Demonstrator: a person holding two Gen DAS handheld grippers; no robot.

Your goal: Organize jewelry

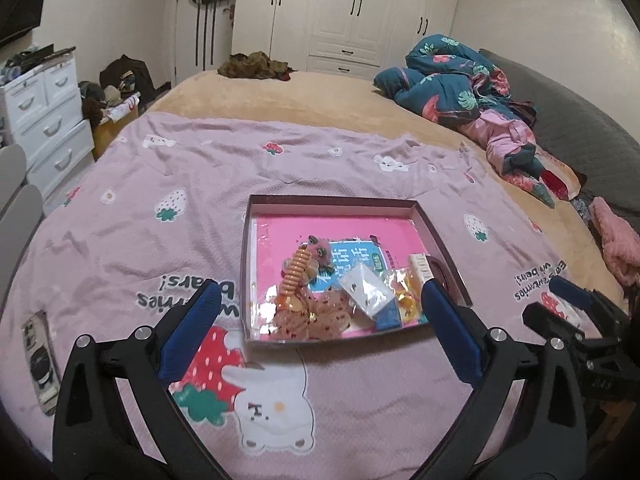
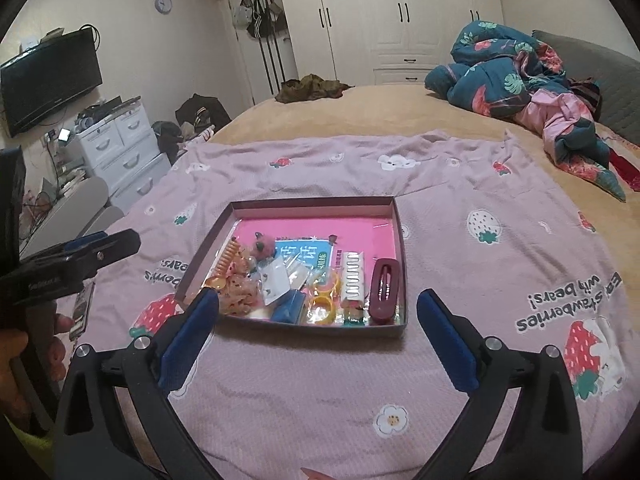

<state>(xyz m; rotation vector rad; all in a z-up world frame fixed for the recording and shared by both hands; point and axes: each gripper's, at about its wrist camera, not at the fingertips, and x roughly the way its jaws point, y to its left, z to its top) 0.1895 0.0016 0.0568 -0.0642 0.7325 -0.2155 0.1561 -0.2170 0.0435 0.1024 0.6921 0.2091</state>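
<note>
Both claws wide, box point(image 2: 394, 216) rim unobstructed, blanket point(image 2: 460, 248) around

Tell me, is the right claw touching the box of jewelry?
Apart. In the right wrist view the right claw is open, with bare blanket between its pads and the box.

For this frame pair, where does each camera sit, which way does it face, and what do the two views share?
Left wrist: sits on the left gripper, looking forward and down over the bed at the box; its own two open fingers show, and the right gripper at the right edge.
Right wrist: sits on the right gripper, facing the same box from further right; its open fingers show, plus the left gripper and a hand at the left.
Shared: the box of hair clips, pink strawberry blanket, white wardrobe, crumpled quilt.
</note>
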